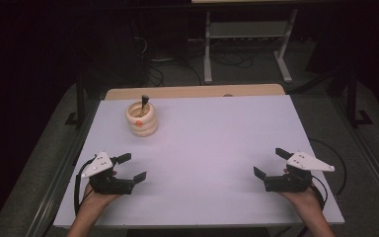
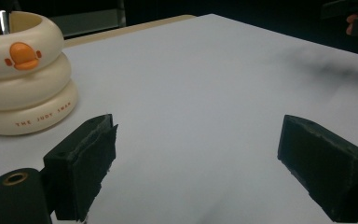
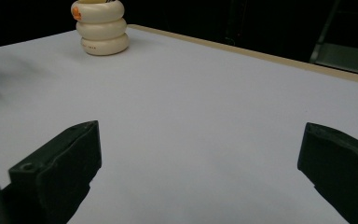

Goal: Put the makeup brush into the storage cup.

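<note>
One cream three-ringed holder with an orange duck mark [image 1: 142, 120] stands far left on the white table [image 1: 212, 148], one dark-handled tool [image 1: 144, 101] inside; left gripper [image 1: 134, 168] and right gripper [image 1: 268, 163], jaws wide, hold nothing

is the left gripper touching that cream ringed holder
No, the left gripper sits open, apart from the holder.

High view above the near table [image 1: 202, 148] edge, facing forward-down; both gripper views low, close, sharing the holder [image 2: 23, 74].
</note>
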The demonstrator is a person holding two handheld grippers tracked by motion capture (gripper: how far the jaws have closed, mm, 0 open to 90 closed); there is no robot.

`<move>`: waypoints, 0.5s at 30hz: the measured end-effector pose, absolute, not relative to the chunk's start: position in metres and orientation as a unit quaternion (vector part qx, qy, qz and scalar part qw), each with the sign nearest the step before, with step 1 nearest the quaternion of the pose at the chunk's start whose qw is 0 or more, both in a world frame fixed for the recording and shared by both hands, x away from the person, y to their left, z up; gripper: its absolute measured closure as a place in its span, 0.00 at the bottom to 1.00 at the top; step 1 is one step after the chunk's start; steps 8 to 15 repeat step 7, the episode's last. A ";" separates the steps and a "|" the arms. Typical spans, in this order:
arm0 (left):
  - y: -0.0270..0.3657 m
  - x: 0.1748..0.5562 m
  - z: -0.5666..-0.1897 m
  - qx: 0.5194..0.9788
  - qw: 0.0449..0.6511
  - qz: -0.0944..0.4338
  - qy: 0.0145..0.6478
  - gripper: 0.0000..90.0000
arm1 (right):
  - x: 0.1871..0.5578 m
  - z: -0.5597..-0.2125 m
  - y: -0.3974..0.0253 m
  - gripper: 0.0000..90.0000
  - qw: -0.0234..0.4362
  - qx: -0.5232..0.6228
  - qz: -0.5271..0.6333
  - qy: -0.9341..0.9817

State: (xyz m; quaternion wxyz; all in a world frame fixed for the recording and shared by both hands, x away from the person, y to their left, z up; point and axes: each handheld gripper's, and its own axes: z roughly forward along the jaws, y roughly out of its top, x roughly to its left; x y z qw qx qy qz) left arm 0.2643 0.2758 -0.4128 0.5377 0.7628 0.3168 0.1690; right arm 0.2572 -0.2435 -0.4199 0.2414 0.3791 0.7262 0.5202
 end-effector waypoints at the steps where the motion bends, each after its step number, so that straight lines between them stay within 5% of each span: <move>1: 0.276 0.264 -0.413 0.763 0.538 0.169 0.317 0.12 | 0.257 -0.420 -0.243 0.00 0.241 0.379 0.520 0.726; 15: 0.276 0.265 -0.414 0.763 0.539 0.167 0.315 0.12 | 0.257 -0.420 -0.243 0.00 0.243 0.378 0.520 0.726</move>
